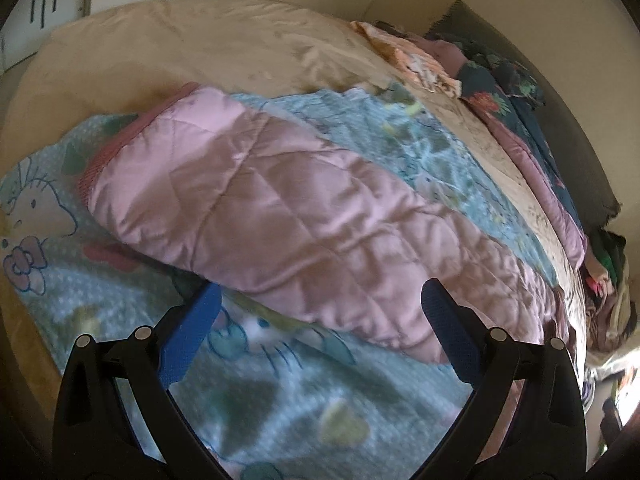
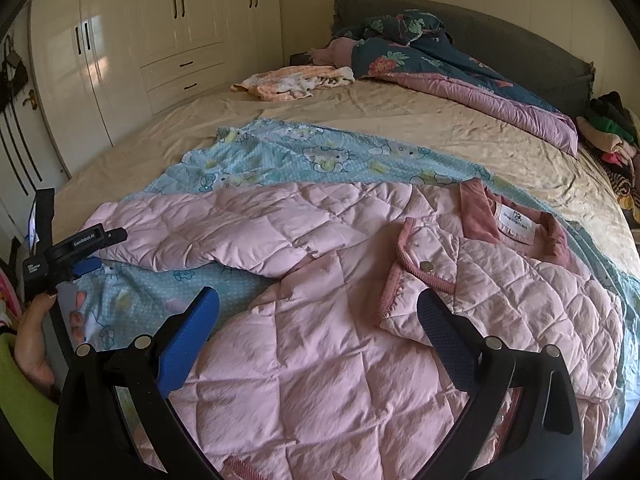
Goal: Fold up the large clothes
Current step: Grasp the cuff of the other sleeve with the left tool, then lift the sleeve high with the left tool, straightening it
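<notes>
Two grippers, both with jaws spread wide and holding nothing. Left gripper (image 1: 320,312) hovers over the outstretched sleeve (image 1: 256,208) of the pink quilted jacket (image 2: 320,320); ribbed cuff (image 1: 94,168) lies at 9 o'clock in the left wrist view. Jacket spread front-up on a blue cartoon-print blanket (image 2: 280,156) across the bed (image 2: 400,120). Right gripper (image 2: 318,320) hangs above the jacket body; collar (image 2: 516,220) at 2 o'clock, one lapel turned back. Judged step: lining up for the first fold, sleeve not yet brought in. Next move calls for the left jaws to pinch near the cuff and carry the sleeve across the body.
</notes>
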The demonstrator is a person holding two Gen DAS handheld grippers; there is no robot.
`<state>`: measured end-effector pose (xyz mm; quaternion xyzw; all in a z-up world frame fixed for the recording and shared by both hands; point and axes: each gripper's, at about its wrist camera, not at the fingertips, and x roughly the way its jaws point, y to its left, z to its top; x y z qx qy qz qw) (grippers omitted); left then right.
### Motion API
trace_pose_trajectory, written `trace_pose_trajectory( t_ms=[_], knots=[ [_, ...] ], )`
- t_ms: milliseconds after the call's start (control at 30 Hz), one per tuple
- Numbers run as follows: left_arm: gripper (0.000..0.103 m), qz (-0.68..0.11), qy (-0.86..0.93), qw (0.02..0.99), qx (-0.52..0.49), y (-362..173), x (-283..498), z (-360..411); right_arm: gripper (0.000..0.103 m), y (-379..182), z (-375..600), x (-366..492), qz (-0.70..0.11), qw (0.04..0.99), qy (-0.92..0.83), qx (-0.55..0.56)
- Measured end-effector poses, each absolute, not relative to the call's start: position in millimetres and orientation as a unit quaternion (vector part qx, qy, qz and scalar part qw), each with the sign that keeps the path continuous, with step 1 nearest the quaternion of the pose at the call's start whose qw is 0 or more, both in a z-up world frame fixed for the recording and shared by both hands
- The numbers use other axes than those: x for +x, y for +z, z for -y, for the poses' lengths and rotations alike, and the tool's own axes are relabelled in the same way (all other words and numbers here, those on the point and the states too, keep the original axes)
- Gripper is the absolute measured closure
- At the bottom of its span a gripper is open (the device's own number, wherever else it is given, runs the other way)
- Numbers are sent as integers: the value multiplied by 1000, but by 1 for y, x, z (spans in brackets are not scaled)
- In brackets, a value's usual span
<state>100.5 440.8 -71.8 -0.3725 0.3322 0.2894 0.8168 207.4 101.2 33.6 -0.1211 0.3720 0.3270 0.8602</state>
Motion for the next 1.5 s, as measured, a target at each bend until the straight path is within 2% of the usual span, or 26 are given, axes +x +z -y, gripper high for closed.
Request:
trace_pose_trajectory(
  t_ms=[367, 433, 567, 633, 700, 767, 1133, 1500],
  knots=[
    [11, -309, 327, 802, -393, -78, 109, -485, 4, 20, -95, 221, -386, 859, 317, -115],
    [18, -303, 327, 807, -388, -74, 112, -490, 4, 21, -91, 223, -386, 860, 316, -111],
    [50, -303, 331, 819, -356, -63, 118, -491, 4, 22, -83, 224, -385, 862, 312, -105],
    [59, -294, 327, 828, -347, -53, 117, -490, 4, 23, -79, 224, -385, 864, 310, -100],
    [74, -283, 324, 836, -341, -43, 115, -486, 4, 25, -72, 223, -384, 866, 307, -93],
    [79, -271, 319, 844, -334, -29, 114, -481, 4, 27, -67, 222, -384, 867, 305, -88],
    [88, -224, 261, 898, -274, 56, 138, -423, 4, 50, -18, 210, -368, 884, 285, -37],
    [96, -204, 175, 941, -204, 124, 174, -326, 4, 66, 46, 193, -356, 899, 253, 17]
  ],
)
